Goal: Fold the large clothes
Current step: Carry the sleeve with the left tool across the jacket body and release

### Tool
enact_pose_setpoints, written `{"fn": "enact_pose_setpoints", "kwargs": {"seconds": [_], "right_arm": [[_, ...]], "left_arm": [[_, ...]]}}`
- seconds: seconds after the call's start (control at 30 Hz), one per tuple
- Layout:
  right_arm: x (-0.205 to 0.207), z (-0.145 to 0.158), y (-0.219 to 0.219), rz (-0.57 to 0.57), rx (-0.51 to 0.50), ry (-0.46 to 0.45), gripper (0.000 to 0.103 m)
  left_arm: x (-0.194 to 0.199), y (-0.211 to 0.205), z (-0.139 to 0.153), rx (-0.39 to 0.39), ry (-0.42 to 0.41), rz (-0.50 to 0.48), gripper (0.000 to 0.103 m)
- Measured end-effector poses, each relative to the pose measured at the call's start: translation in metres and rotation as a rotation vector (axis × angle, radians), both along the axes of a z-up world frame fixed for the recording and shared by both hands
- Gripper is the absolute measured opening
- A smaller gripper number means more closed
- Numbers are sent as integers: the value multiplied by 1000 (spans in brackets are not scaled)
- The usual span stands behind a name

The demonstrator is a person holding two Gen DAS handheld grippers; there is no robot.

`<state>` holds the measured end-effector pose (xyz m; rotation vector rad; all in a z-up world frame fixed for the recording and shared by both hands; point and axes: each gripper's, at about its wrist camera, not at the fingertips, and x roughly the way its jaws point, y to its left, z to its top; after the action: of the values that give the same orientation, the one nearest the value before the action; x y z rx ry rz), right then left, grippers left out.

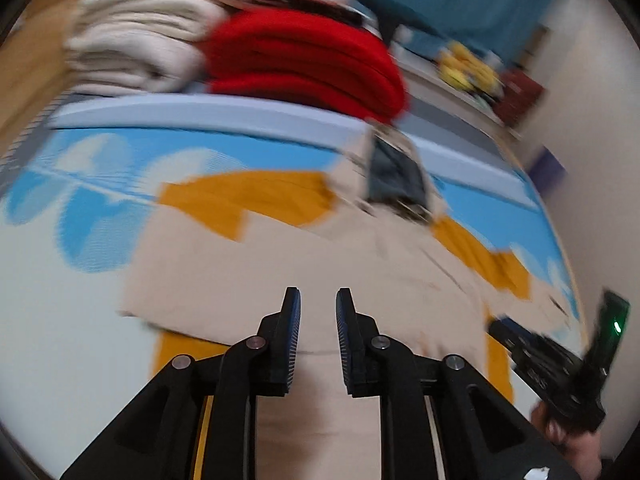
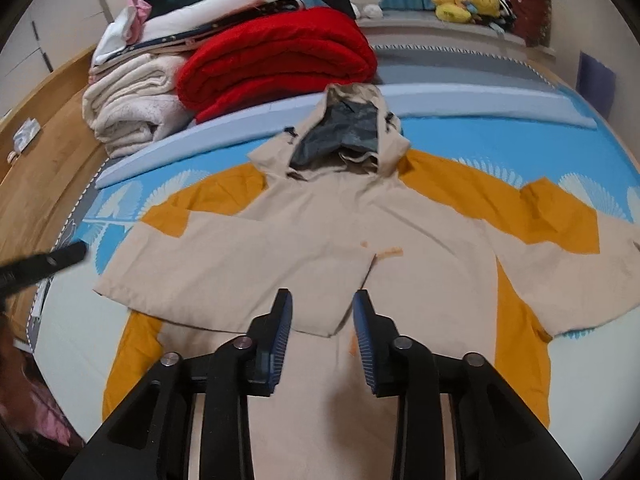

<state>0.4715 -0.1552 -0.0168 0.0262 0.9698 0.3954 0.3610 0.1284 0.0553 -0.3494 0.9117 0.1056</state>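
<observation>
Clearly apart, jaws of left gripper (image 1: 318, 300) and right gripper (image 2: 323, 302), gripping nothing. Below: jacket (image 2: 320, 248) spread on bed (image 2: 500, 136), right sleeve cut off. Left view blurred.

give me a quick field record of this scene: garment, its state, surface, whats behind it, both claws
garment: beige and mustard hooded jacket
state: spread flat, hood at the far end, one sleeve folded across the body, the other sleeve still out to the side
surface: blue patterned bed sheet
behind: folded red blanket, cream blanket, yellow plush toys
left claw: jaws apart, empty, above the jacket
right claw: jaws apart, empty, above the jacket
</observation>
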Motion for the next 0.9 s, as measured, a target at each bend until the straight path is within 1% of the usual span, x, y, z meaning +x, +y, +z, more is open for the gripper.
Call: {"fn": "enact_pose_setpoints", "kwargs": {"seconds": [0.03, 0.07, 0.1, 0.13, 0.17, 0.2, 0.23, 0.27, 0.33, 0.37, 0.47, 0.5, 0.6, 0.7, 0.77, 0.9], "right_arm": [[-1, 0, 5, 11, 0, -8, 26], [-2, -1, 9, 20, 2, -3, 26], [-2, -3, 11, 25, 7, 7, 26], [-1, -7, 13, 24, 14, 28, 26], [0, -13, 13, 15, 22, 51, 27], [3, -18, 13, 8, 23, 69, 28], [6, -27, 12, -2, 18, 98, 32], [10, -36, 11, -15, 14, 126, 37], [17, -49, 7, -34, 18, 160, 42], [23, -58, 6, -48, 20, 181, 44], [36, -78, 7, -66, 15, 220, 44], [39, -83, 7, -68, 13, 229, 44], [49, -100, 11, -73, 12, 260, 45], [54, -116, 16, -69, 19, 303, 45], [56, -127, 19, -66, 27, 334, 45], [58, -142, 23, -87, 49, 393, 45]], "left_arm": [[0, 4, -3, 39, -11, 24, 18], [-5, 4, -9, 96, -20, 40, 18], [-4, 2, -20, 167, 10, 46, 18], [2, 1, -34, 218, 82, 43, 17], [6, 3, -42, 217, 118, 33, 17], [11, 2, -46, 180, 126, 15, 17], [16, 0, -47, 159, 120, -6, 18], [20, -4, -48, 171, 117, -17, 20], [28, -11, -50, 238, 118, -23, 20], [31, -12, -51, 249, 123, -19, 20], [32, -17, -53, 196, 130, -22, 20], [33, -18, -52, 191, 133, -23, 20], [37, -27, -48, 210, 121, -41, 21], [42, -28, -42, 269, 100, -50, 23], [44, -26, -42, 289, 99, -43, 23], [48, -19, -43, 261, 112, -41, 23]]}}
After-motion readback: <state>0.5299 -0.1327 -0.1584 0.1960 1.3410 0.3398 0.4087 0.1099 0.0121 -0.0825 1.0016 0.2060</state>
